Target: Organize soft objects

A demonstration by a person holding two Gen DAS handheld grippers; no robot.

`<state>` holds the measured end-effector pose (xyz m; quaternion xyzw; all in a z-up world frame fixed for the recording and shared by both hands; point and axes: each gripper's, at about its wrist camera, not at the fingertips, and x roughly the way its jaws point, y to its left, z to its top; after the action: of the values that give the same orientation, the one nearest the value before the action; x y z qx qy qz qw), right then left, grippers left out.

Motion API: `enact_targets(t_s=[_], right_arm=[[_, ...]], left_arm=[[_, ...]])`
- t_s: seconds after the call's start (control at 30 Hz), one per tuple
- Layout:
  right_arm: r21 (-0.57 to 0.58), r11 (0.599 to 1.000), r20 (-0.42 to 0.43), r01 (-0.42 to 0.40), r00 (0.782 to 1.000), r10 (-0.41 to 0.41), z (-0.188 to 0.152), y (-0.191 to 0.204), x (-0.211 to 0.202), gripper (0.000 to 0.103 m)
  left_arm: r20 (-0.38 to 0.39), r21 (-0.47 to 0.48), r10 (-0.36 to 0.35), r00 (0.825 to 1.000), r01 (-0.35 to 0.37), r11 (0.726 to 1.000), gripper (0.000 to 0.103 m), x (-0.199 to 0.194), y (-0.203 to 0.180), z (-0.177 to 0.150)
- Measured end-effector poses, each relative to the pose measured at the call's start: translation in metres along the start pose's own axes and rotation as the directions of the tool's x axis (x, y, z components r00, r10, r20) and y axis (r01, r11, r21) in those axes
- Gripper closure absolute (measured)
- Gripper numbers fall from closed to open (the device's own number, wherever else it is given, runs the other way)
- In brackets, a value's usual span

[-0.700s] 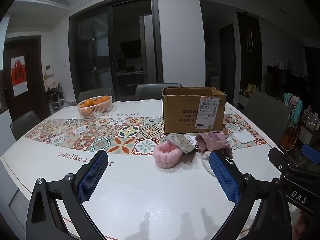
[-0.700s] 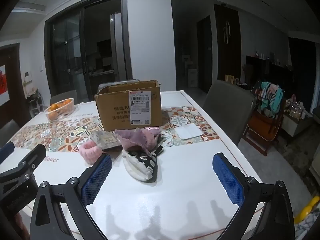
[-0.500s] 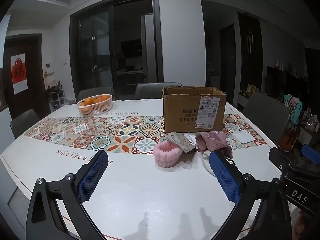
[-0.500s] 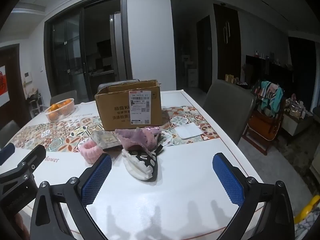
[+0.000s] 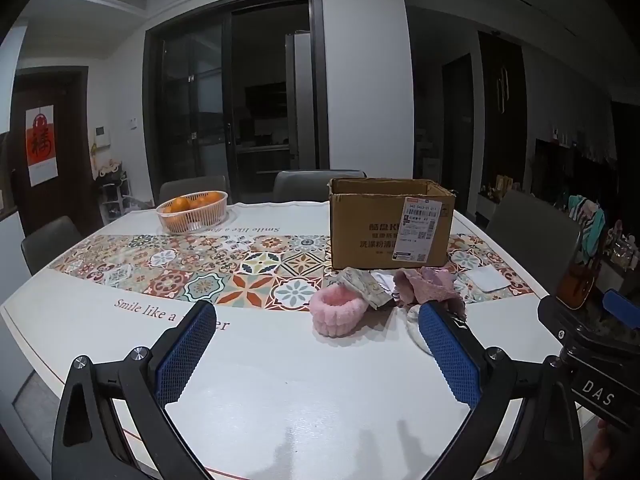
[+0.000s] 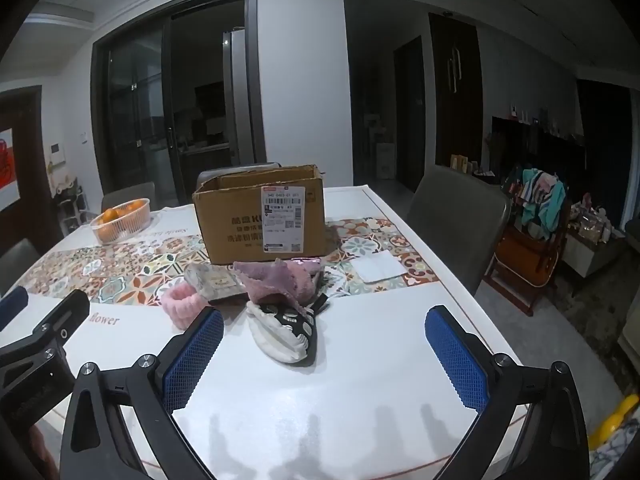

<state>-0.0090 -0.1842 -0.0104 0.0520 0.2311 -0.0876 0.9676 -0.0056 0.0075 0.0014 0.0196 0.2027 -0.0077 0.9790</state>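
Observation:
A pile of soft things lies on the white table in front of an open cardboard box (image 5: 390,224) (image 6: 262,216). It holds a fluffy pink band (image 5: 338,314) (image 6: 182,306), a grey-white packet (image 5: 366,288) (image 6: 216,282), a mauve fluffy piece (image 5: 426,286) (image 6: 280,280) and a white-and-black patterned soft item (image 6: 286,334). My left gripper (image 5: 316,354) is open and empty, short of the pink band. My right gripper (image 6: 326,358) is open and empty, with the patterned item between its fingers, a little beyond them.
A basket of oranges (image 5: 192,212) (image 6: 120,220) stands at the far left on the patterned table runner (image 5: 200,264). A white square napkin (image 6: 378,268) lies right of the pile. Grey chairs (image 6: 456,224) ring the table. The table edge runs close on the right.
Both grippers have stayed almost still. The view has shifted only slightly. Nothing was taken hold of or let go.

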Motion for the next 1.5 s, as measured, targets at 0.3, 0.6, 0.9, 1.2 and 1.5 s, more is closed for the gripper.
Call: enact_targets(t_s=[0.3, 0.6, 0.9, 1.2, 1.5], right_arm=[[-0.001, 1.0, 0.002, -0.001, 1.0, 0.001, 0.0031, -0.0008, -0.0048, 0.0], [-0.003, 1.0, 0.005, 0.001, 1.0, -0.001, 0.0031, -0.0002, -0.0044, 0.0], [-0.005, 1.0, 0.01, 0.002, 1.0, -0.002, 0.0049, -0.0001, -0.0058, 0.001], [-0.005, 1.0, 0.012, 0.002, 1.0, -0.002, 0.0049, 0.0025, -0.0058, 0.001], [-0.006, 1.0, 0.013, 0.002, 1.0, -0.002, 0.0046, 0.003, -0.0061, 0.001]], left_arm=[[0.004, -0.002, -0.001, 1.0, 0.001, 1.0, 0.0, -0.003, -0.0003, 0.001], [0.004, -0.003, -0.001, 1.0, 0.001, 1.0, 0.0, -0.0033, 0.0004, 0.0008], [0.007, -0.005, -0.001, 1.0, 0.001, 1.0, 0.0, -0.0043, 0.0, 0.0013], [0.009, -0.006, -0.002, 1.0, 0.002, 1.0, 0.0, -0.0048, 0.0, 0.0021], [0.009, -0.007, -0.003, 1.0, 0.003, 1.0, 0.0, -0.0056, -0.0002, 0.0032]])
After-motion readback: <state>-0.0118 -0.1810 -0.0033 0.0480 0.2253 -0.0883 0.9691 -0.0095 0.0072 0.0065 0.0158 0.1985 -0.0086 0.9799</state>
